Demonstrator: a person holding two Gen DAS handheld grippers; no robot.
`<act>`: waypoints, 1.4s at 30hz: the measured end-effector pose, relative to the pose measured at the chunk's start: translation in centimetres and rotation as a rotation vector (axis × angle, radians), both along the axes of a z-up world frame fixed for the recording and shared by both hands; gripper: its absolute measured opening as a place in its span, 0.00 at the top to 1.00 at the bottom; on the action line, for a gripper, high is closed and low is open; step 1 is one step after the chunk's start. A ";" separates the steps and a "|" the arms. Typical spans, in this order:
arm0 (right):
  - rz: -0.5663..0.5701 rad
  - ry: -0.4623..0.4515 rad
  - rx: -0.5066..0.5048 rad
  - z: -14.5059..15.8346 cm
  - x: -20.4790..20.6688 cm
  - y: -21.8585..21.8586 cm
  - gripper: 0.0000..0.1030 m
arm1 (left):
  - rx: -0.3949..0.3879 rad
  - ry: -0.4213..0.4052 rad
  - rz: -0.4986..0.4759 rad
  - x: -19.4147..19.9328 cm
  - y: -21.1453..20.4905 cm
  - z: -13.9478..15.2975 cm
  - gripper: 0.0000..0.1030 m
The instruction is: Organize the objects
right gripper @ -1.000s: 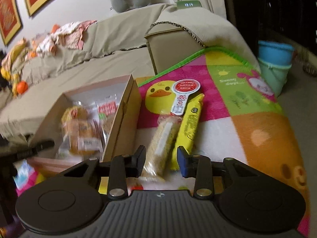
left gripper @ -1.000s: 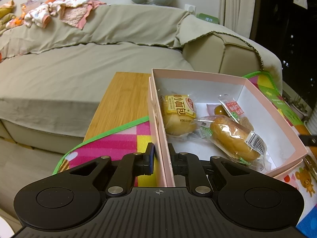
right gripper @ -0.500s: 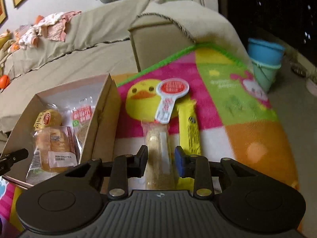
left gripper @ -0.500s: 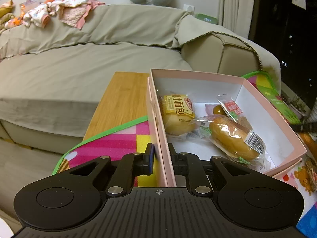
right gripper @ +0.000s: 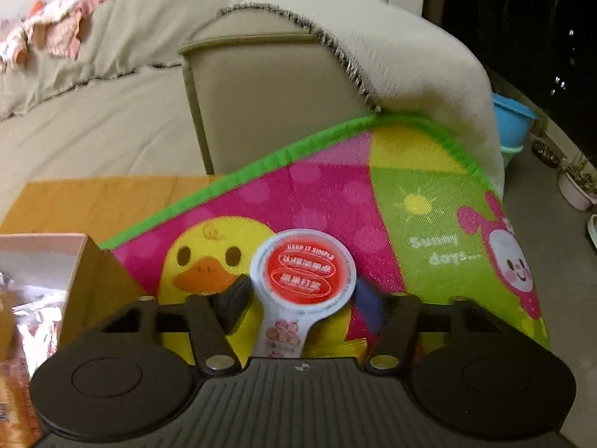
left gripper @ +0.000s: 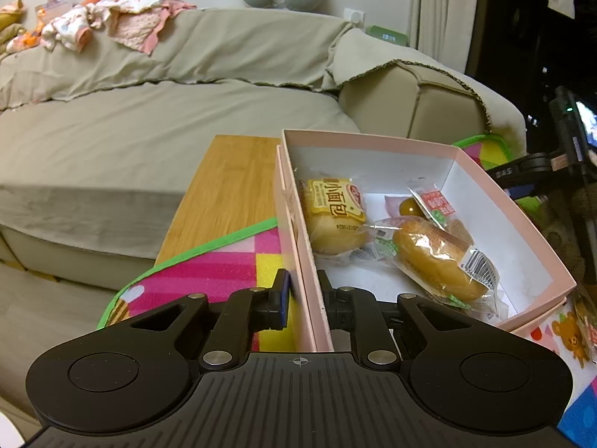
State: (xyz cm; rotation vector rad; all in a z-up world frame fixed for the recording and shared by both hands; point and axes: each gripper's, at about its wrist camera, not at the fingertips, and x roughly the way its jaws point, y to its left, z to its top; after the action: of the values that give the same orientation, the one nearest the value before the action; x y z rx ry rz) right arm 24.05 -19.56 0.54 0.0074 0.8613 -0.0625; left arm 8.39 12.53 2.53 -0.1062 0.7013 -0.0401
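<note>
A pink cardboard box (left gripper: 515, 220) holds several wrapped breads: a round bun in a yellow wrapper (left gripper: 334, 212), a long bun in clear wrap (left gripper: 436, 261) and a small red-labelled packet (left gripper: 434, 205). My left gripper (left gripper: 301, 291) is shut on the box's left wall. My right gripper (right gripper: 302, 291) is open, one finger on each side of the round head of a spoon-shaped white snack pack with a red label (right gripper: 304, 276), which lies on the duck-print mat (right gripper: 421, 201). A corner of the box (right gripper: 74, 261) shows at the left of the right wrist view.
The mat covers part of a wooden table (left gripper: 227, 194) standing against a beige sofa (left gripper: 149, 112). The sofa's arm (right gripper: 283, 86) rises just beyond the mat. A blue bucket (right gripper: 511, 119) and plant pots (right gripper: 576, 183) stand on the floor at the right.
My right gripper moved forward past the two long snack bars to the round-headed pack and opened wider. My left gripper kept hold of the box wall.
</note>
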 end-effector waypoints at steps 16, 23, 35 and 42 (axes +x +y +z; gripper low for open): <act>0.117 -0.113 0.054 8.1 -19.8 -3.7 0.42 | -0.004 -0.001 0.003 0.0 -0.1 0.1 0.84; 0.016 0.009 0.006 3.4 -26.3 -4.4 0.42 | -0.004 -0.001 0.004 0.0 -0.1 0.1 0.84; -0.027 -0.132 -0.005 3.8 -30.1 -2.8 0.29 | -0.005 -0.002 0.005 -0.1 -0.1 0.0 0.84; 0.008 -0.136 0.034 3.5 -24.7 -2.1 0.25 | -0.005 0.000 0.003 -0.1 0.0 -0.1 0.83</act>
State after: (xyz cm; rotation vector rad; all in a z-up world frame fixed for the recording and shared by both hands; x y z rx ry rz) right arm -0.64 -21.69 4.00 0.0395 0.7260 -0.0399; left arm 8.30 12.57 2.39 -0.1123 0.7012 -0.0389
